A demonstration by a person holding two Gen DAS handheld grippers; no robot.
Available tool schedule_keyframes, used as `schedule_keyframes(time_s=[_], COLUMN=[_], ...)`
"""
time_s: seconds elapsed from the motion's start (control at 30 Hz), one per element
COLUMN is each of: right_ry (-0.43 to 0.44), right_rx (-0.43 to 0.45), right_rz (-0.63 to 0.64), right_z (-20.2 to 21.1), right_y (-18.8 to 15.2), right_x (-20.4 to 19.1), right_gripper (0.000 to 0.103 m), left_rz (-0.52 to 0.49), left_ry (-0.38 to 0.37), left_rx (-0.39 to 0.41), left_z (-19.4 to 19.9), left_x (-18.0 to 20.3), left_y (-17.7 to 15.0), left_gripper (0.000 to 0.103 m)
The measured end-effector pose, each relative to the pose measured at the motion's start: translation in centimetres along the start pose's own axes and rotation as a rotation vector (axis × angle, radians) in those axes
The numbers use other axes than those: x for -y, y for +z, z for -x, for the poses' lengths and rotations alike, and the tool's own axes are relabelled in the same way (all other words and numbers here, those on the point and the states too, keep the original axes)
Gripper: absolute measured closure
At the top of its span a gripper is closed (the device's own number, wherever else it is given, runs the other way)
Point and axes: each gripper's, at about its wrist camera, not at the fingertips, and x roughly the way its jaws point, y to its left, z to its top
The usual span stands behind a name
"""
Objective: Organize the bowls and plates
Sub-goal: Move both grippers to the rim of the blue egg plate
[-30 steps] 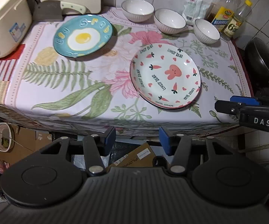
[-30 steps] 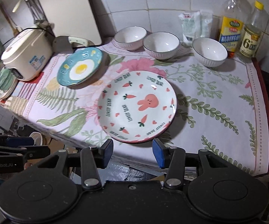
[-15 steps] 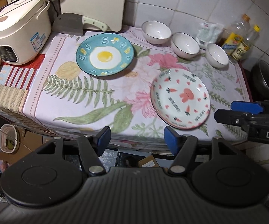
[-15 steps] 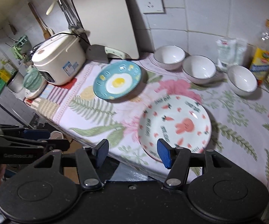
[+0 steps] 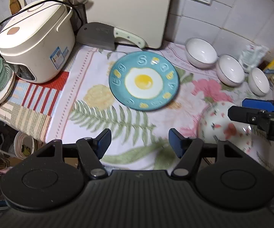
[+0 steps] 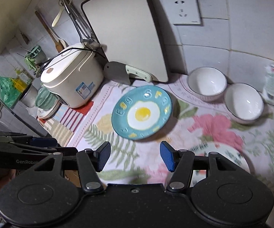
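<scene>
Both grippers, left & right, spread empty; bunny plate near counter's front edge could get knocked off.

— How many plates on the cloth?
— Two: a blue egg plate and a white plate with red prints.
— Bowls?
— Three white bowls in a row by the wall.
— Anything else?
— One rice cooker, one cutting board, one cleaver, one wall socket.
</scene>
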Motion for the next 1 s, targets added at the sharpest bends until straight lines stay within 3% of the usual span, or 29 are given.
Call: schedule_keyframes(time_s=[0.4, 0.87, 1.0], right_ry=[0.034, -0.031, -0.032], right_rx=[0.047, -0.068, -0.093], right_rz=[0.043, -0.069, -0.098], right_z=[-8.4, -18.5, -20.2], right_y=[3.8, 3.4, 3.2], right_x=[2.4, 6.9, 7.7], right_gripper=[0.040, 0.040, 0.040], left_rz=[0.059, 0.161, 0.175], left_ry=[0.000, 0.038, 0.062], left_rx=[0.025, 0.033, 0.069], left_z=[-6.1, -14.4, -16.0], left_x=[-2.4, -2.8, -2.9], left_y=[3.3, 3.3, 3.3], left_gripper=[0.037, 0.038, 0.037])
